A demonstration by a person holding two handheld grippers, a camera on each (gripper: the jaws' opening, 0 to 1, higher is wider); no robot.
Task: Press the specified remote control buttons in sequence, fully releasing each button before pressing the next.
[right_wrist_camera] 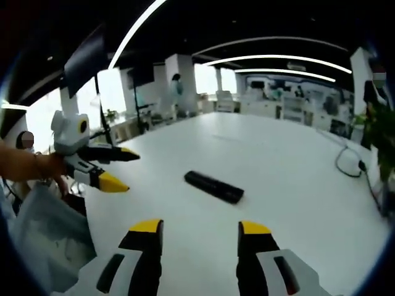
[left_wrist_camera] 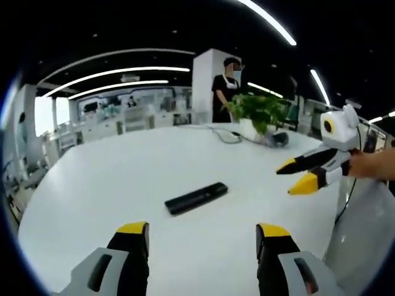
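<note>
While both hover above the white worktop | left hand-held gripper jaws apart, holding nothing | right hand-held gripper jaws apart, holding nothing | black remote control lies flat mid-worktop beyond both | potted plant at far edge.

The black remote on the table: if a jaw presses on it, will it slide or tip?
The remote lies flat and long on the smooth white table, so tipping looks unlikely. It may slide or pivot if pressed near one end. It looks rigid.
</note>
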